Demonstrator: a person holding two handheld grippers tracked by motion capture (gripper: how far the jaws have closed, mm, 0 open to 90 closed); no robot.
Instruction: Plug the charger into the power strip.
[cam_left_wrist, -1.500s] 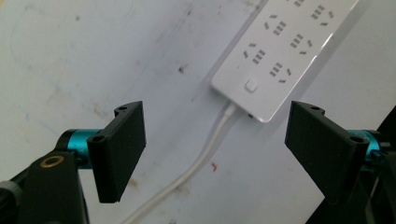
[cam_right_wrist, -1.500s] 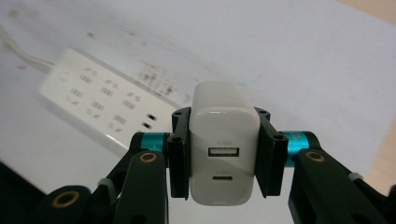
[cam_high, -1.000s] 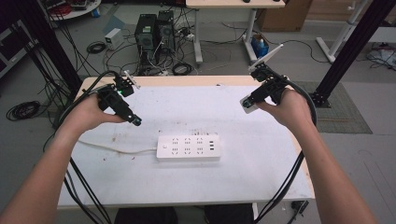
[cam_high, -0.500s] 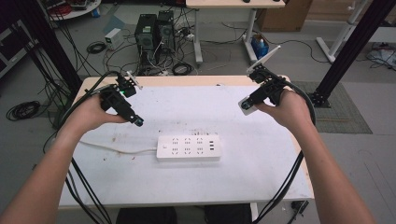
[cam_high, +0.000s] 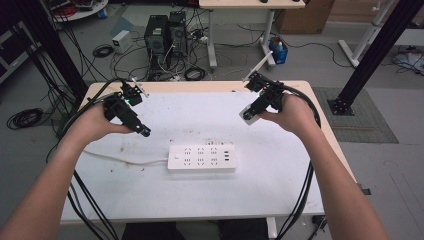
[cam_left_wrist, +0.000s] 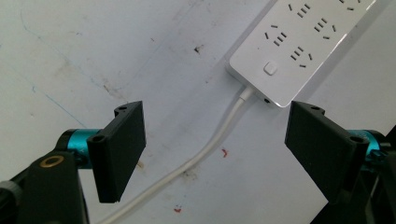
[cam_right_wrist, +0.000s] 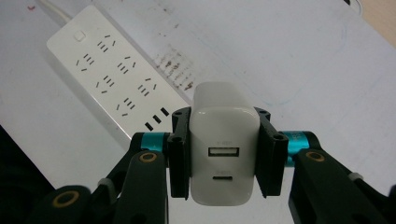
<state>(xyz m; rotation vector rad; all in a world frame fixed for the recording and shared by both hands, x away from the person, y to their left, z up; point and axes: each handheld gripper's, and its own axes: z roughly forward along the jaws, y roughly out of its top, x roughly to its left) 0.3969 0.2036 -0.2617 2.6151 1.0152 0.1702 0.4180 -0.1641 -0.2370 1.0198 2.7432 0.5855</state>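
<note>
Between the black jaws of the right gripper (cam_right_wrist: 224, 154): one white charger block (cam_right_wrist: 224, 154), clamped on both flat sides, its face with a rectangular port and a small oval port turned to that gripper's camera. In the high view the right gripper (cam_high: 248, 114) hangs above the table's far right part with the charger block (cam_high: 248, 114) at its tip, well apart from the strip. Compared with the frames half a second and one second ago, it sits at much the same spot, with the hand perhaps slightly turned; the block is clamped as before.

Left gripper (cam_left_wrist: 215, 149): jaws spread wide, nothing between them but bare table and a run of cord. In the high view the left gripper (cam_high: 142, 131) hovers over the left part of the table, near the strip's cord end. Position matches both earlier frames.

White power strip (cam_high: 202, 159): flat on the table, middle front, long side across, unmoved since the earlier frames. Rows of sockets on top, a square button (cam_left_wrist: 270, 68) at the cord end, three small slots (cam_right_wrist: 156, 119) at the other end.

White cord (cam_high: 122, 159): leaves the strip's left end, trails left across the top.

Table (cam_high: 210, 200): white top, scuffed and stained, pale wood edge.

Beyond the table: two black computer towers (cam_high: 165, 35), loose cables on a grey floor.
</note>
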